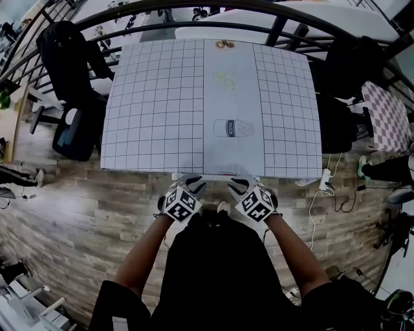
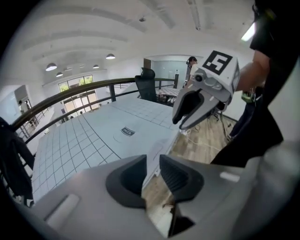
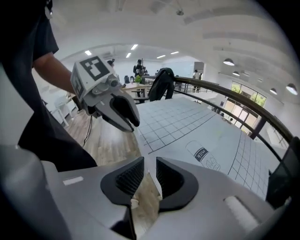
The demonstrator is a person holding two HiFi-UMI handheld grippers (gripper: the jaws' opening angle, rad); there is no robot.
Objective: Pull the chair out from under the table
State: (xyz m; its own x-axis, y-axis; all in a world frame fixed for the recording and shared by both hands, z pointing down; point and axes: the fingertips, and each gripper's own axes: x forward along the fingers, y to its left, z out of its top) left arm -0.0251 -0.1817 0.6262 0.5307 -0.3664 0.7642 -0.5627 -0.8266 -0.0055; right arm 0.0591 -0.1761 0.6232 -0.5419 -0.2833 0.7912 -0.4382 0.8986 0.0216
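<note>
A square table (image 1: 155, 97) with a white grid cover and a printed milk carton (image 1: 233, 128) fills the head view. At its near edge a narrow pale strip (image 1: 213, 175) shows, seemingly the top of the chair's back; the rest of the chair is hidden under the table. My left gripper (image 1: 192, 185) and right gripper (image 1: 239, 185) hover side by side just in front of that edge, pointing down at it. Both stand open, each with a gap between its pads and nothing in it. In the gripper views the jaws (image 2: 151, 176) (image 3: 149, 177) frame the table's edge and wooden floor.
A black office chair (image 1: 71, 84) stands at the table's left, and another dark chair (image 1: 336, 123) with a checkered cushion (image 1: 388, 116) at the right. A power strip with cables (image 1: 325, 180) lies on the floor at the right. A black railing (image 1: 194, 8) runs behind.
</note>
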